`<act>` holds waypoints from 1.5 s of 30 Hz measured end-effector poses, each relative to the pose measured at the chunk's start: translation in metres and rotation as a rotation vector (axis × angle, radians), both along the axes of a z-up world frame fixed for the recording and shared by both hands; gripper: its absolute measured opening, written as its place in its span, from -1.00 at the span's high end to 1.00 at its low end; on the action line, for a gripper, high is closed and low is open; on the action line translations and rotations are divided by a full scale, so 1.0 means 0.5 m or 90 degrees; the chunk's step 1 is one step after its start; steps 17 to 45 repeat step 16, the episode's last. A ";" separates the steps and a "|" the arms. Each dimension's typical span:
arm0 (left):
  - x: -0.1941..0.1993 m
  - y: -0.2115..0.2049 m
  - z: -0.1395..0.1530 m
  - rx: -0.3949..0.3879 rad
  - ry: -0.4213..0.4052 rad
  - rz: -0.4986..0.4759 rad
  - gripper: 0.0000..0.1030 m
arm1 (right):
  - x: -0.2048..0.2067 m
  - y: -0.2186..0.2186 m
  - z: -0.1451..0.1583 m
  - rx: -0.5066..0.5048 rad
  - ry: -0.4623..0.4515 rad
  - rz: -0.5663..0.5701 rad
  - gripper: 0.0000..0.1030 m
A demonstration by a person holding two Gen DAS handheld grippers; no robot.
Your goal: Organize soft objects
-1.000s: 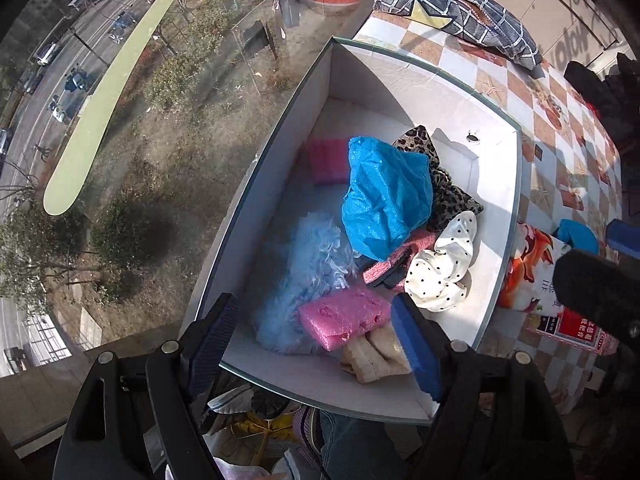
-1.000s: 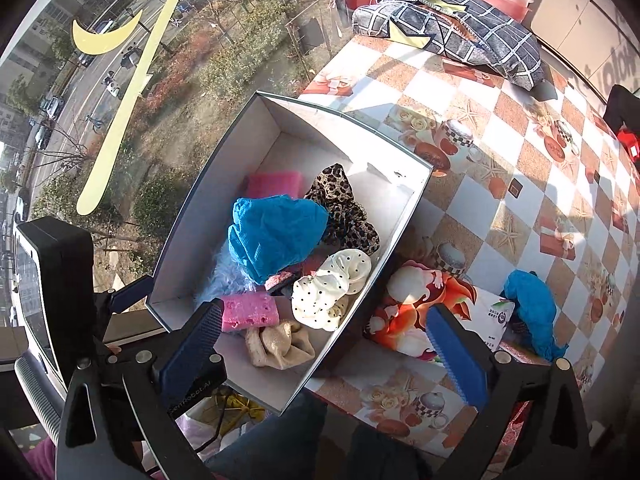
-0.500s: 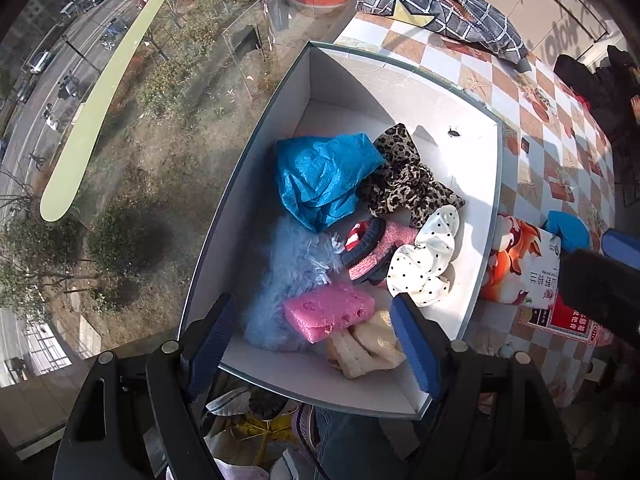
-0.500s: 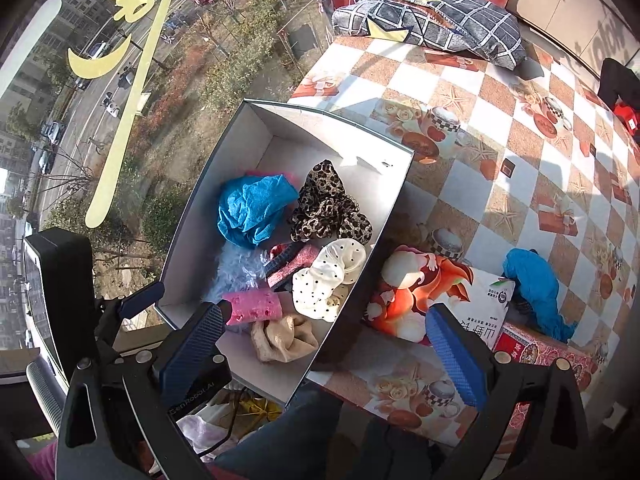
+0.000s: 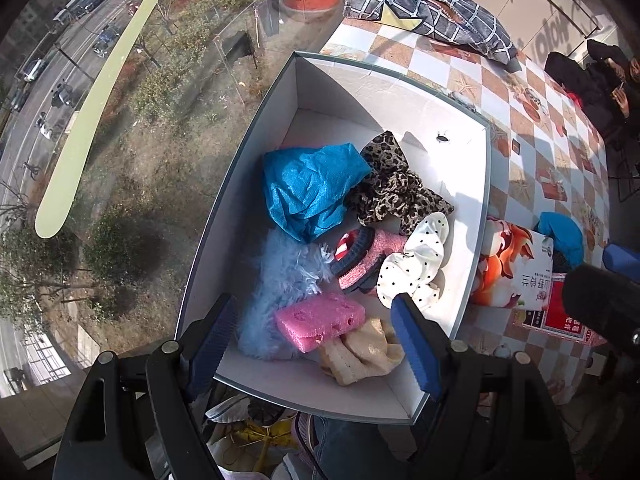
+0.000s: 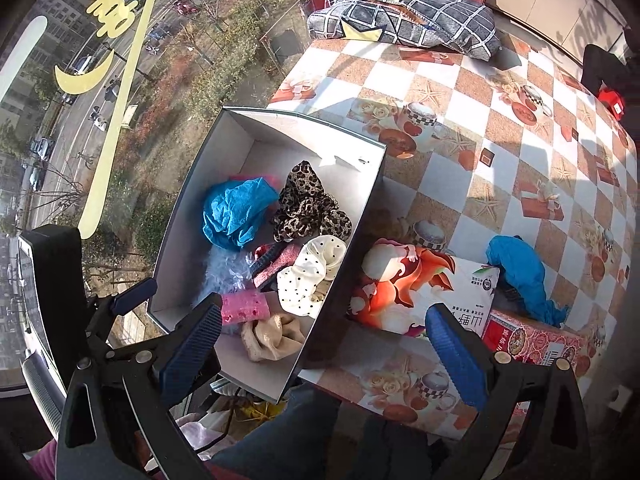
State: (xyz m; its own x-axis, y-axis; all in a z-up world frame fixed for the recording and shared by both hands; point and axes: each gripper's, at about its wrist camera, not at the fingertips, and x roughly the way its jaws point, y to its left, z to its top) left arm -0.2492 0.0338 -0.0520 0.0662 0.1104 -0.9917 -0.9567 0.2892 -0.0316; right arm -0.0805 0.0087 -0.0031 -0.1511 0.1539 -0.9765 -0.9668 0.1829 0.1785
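A white box [image 5: 400,96] holds several soft items: a blue cloth [image 5: 312,192], a leopard scrunchie [image 5: 392,188], a polka-dot scrunchie [image 5: 416,268], a pink sponge [image 5: 320,320], a pale blue fluffy piece [image 5: 284,276] and a beige scrunchie [image 5: 360,352]. My left gripper [image 5: 314,300] hangs open above the box's near end, pointing down, with nothing between its fingers. My right gripper [image 6: 324,308] is open and empty over the box's right wall. A second blue cloth [image 6: 520,272] lies on the table to the right.
A printed packet [image 6: 420,280] and a red carton [image 6: 532,340] lie beside the box on the checked tablecloth [image 6: 520,120]. At the table's far end sits a plaid cushion [image 6: 400,12]. Window glass runs along the left. A person's legs show below the table edge.
The blue cloth has settled toward the box's far left corner, uncovering a pink and navy item and the leopard scrunchie. The right gripper has shifted slightly; both stay open.
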 end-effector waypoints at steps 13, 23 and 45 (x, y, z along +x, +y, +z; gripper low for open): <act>-0.021 0.004 -0.001 0.002 -0.021 0.002 -0.61 | -0.022 0.002 -0.001 -0.005 -0.010 -0.003 -0.99; -0.035 0.006 0.012 0.008 -0.079 0.005 -0.61 | -0.029 0.005 -0.001 -0.007 -0.012 0.000 -0.99; -0.035 0.006 0.012 0.008 -0.079 0.005 -0.61 | -0.029 0.005 -0.001 -0.007 -0.012 0.000 -0.99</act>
